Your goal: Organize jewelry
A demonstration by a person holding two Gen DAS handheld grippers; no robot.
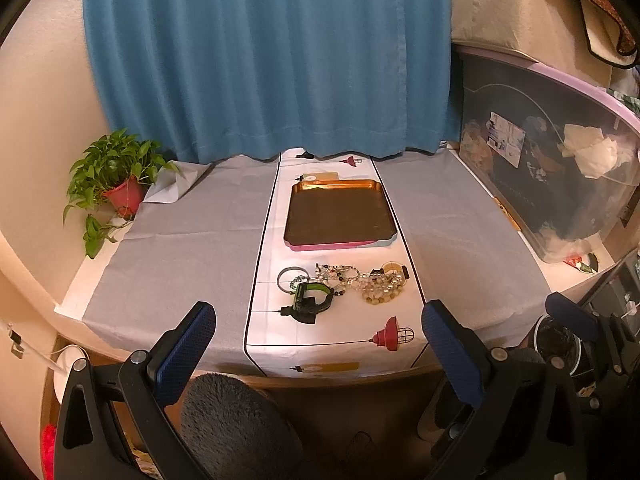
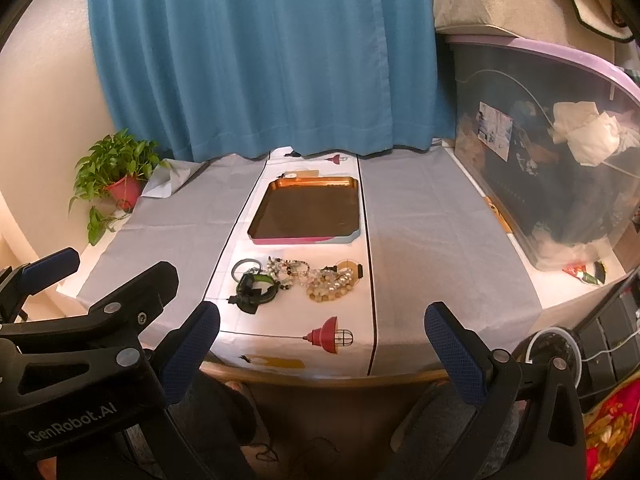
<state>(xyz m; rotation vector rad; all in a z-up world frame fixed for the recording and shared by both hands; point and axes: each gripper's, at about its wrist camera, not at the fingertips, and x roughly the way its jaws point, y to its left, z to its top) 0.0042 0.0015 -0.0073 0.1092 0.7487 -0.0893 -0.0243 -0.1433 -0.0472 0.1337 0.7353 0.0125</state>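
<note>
Across the table (image 1: 200, 220), my left gripper (image 1: 318, 330) and right gripper (image 2: 322, 330) gape empty, and I fear the tangled jewelry pile (image 1: 348, 284) will drag out together before reaching the tray (image 1: 340, 246).

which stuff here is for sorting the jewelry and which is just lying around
For the job:
- bead necklaces
- green and black watch
- grey bangle
- tray, nothing in it
- left gripper and right gripper, both open

Just lying about:
- potted plant
- blue curtain
- storage bin
- grey cloth
</note>
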